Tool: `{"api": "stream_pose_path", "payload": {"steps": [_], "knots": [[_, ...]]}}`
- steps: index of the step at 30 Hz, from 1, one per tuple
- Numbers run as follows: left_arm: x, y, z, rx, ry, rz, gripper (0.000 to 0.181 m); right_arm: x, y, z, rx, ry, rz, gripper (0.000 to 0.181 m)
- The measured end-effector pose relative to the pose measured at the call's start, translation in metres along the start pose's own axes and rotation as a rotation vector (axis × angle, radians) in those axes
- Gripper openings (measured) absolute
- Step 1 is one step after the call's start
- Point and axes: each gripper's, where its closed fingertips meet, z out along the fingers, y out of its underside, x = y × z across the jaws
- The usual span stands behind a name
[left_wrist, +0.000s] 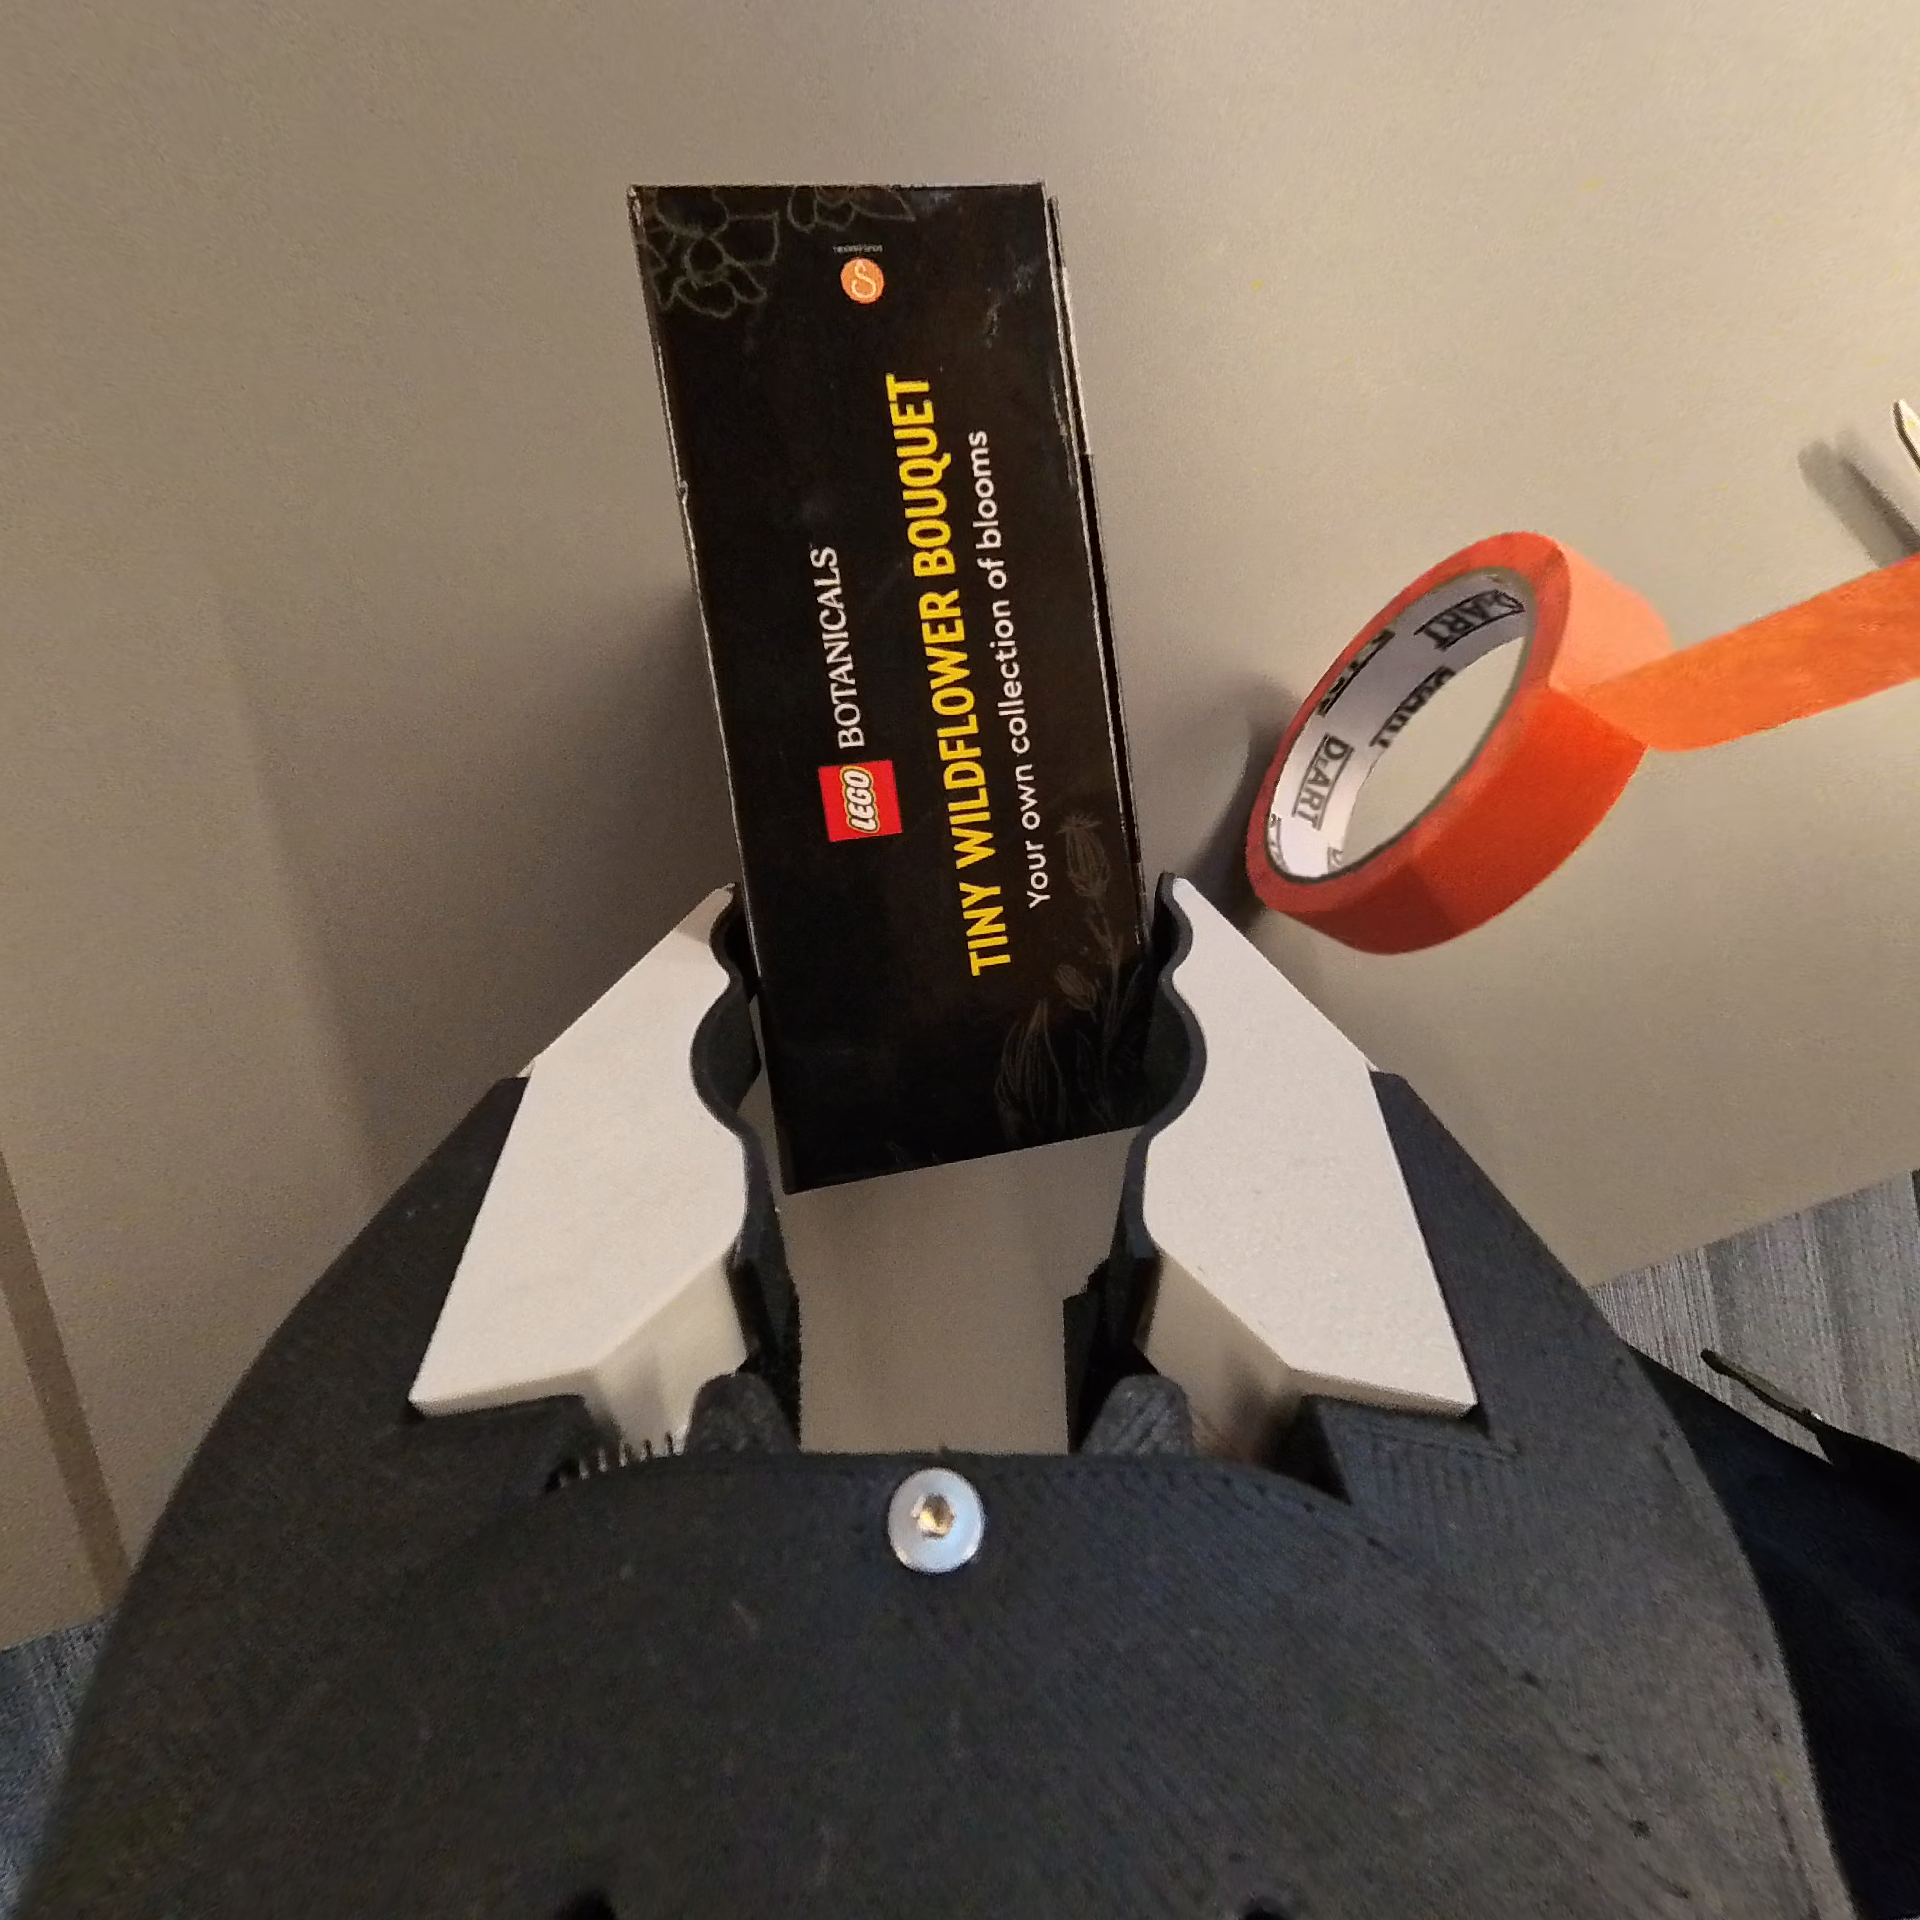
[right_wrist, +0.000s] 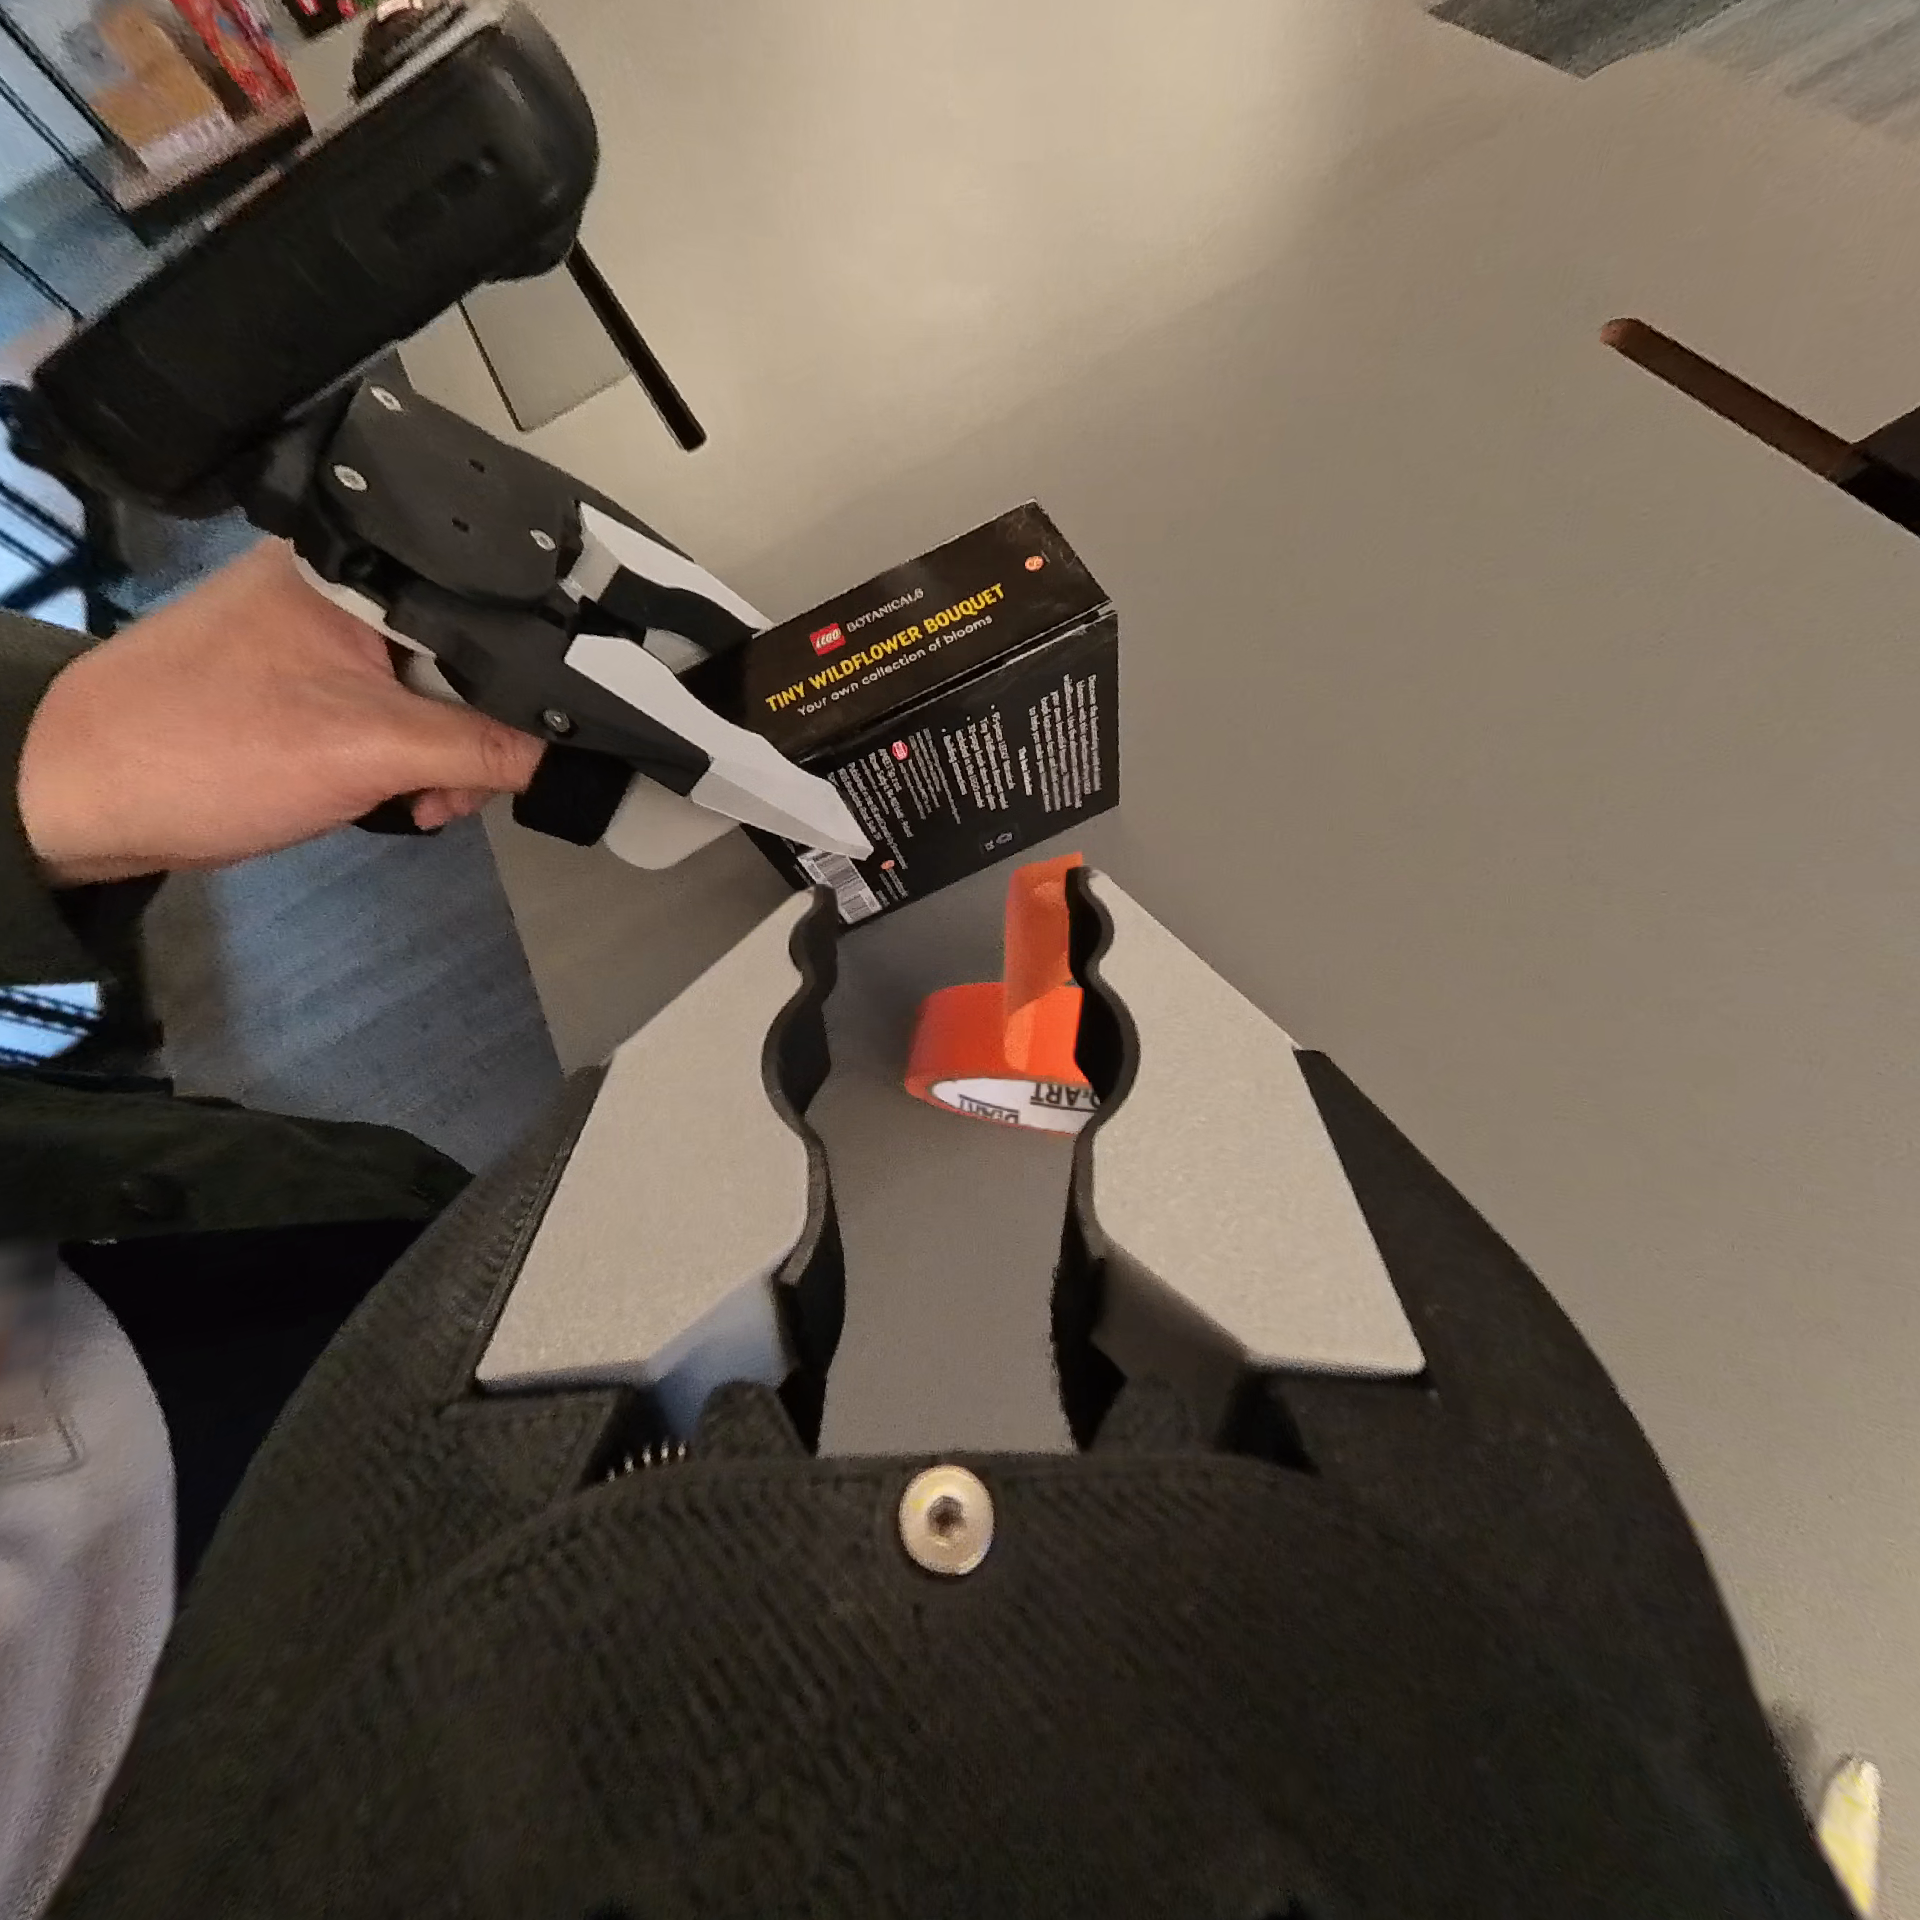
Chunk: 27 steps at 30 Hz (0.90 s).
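Black box (left_wrist: 894, 675) clamped in left tongs (left_wrist: 951, 935), orange tape roll (left_wrist: 1444, 748) beside

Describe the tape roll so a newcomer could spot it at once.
On the grey table, look just right of the black box clamped by the left gripper. The orange tape roll sits there, the only bright ring, a strip pulled off toward the right gripper.

The left wrist view looks steeply down along its fingers, close over the black box (left_wrist: 894, 665) on the grey table (left_wrist: 312, 520). The right wrist view looks from farther back, forward and leftward. Both share the box (right_wrist: 935, 707) and orange tape roll (left_wrist: 1455, 758) (right_wrist: 987, 1049).
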Motion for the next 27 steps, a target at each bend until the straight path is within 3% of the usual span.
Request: {"api": "stream_pose_path", "payload": {"steps": [20, 24, 27], "knots": [[-0.001, 0.000, 0.000, -0.003, 0.001, 0.006, 0.075, -0.001, -0.019, -0.021, 0.140, -0.110, 0.210, 0.044], [-0.001, 0.000, 0.000, -0.003, 0.002, 0.005, 0.075, 0.018, -0.027, -0.036, 0.206, -0.091, 0.228, 0.044], [-0.001, 0.000, 0.000, -0.003, 0.002, 0.007, 0.075, 0.045, -0.001, -0.039, 0.126, -0.090, 0.192, 0.044]]}}
